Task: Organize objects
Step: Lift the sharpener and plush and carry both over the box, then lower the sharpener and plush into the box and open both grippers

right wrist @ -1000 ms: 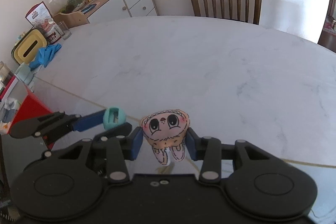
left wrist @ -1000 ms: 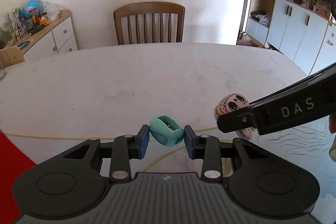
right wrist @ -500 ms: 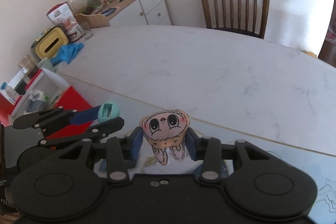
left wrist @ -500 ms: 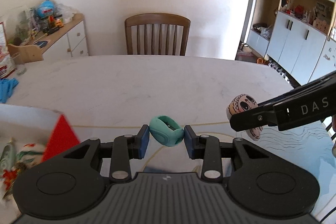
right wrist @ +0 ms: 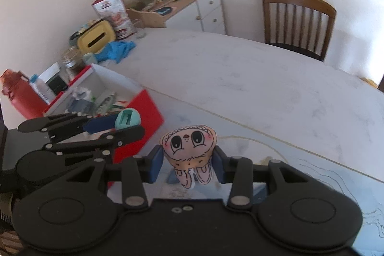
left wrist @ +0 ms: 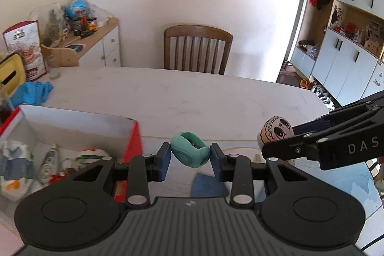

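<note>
L gripper (left wrist: 190, 161) was narrowed onto a teal ring-shaped toy (left wrist: 190, 152), its blue pads (left wrist: 164, 161) pressing the toy from both sides, at lower centre of the left wrist view. The toy was clear of the table (left wrist: 192, 97), w/ a blue patch on the surface showing below it. R gripper (right wrist: 189, 163) was likewise clamped on a small pink plush w/ a drawn face (right wrist: 189, 152), big eyes toward the camera and two little legs dangling between the pads, at lower centre of the right wrist view. In the left wrist view the R gripper came in from the right edge, black arm lettered "DAS", w/ the plush head poking out at its tip, mid-right of frame. In the right wrist view the L gripper sat at mid-left, the teal toy at its tip, just in front of a red box w/ white inside (right wrist: 146, 107). That box held packets and mixed small items; can't tell exactly what. In the left wrist view the box filled the lower left, its red corner just beside the L gripper's left pad. Beyond the box, upper left of the right wrist view: blue gloves (right wrist: 117, 49), a yellow tissue holder (right wrist: 96, 38), a red bottle (right wrist: 19, 92). A wooden chair (left wrist: 198, 49) stood at the table's far side, and a cluttered sideboard (left wrist: 96, 40) at upper left.
</note>
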Demonstrator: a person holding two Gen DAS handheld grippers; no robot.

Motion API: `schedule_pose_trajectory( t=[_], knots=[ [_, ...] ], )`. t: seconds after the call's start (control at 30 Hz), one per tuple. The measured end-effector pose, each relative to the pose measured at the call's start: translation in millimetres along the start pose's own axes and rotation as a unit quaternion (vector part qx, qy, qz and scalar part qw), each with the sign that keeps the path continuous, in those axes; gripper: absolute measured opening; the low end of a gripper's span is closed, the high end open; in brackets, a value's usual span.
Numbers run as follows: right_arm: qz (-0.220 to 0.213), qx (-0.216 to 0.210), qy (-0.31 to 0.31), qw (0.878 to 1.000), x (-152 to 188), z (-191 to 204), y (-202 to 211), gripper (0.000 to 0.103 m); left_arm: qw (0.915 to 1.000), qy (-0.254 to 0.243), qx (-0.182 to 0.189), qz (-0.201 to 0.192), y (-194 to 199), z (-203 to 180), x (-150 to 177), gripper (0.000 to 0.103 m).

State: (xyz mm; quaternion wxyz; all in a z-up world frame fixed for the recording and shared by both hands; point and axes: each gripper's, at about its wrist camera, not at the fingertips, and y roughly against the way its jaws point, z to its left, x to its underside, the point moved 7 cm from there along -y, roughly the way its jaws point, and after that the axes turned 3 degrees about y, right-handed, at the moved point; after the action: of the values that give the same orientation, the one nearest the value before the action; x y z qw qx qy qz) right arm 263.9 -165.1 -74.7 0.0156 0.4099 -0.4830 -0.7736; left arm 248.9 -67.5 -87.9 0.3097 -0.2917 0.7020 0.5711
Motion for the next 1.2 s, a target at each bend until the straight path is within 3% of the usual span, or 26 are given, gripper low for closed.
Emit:
schedule_pose_trajectory(
  t=[0.63,1.0,1.2],
  knots=[
    [-0.013,-0.026,0.048,0.998,-35.4,120.2,-33.3,0.042,0.9994,0.006,-0.034,-0.007,48.3,122.4,-10.1,0.035],
    [-0.002,-0.029,0.073,0.997,-48.5,166.4,-85.0,0.042,0.9981,0.007,-0.058,0.02,29.9,202.1,-7.6,0.035],
    [0.036,-0.02,0.104,0.994,-42.2,185.7,-126.1,0.042,0.997,-0.001,-0.066,0.041,3.3,227.7,-5.4,0.035]
  ],
)
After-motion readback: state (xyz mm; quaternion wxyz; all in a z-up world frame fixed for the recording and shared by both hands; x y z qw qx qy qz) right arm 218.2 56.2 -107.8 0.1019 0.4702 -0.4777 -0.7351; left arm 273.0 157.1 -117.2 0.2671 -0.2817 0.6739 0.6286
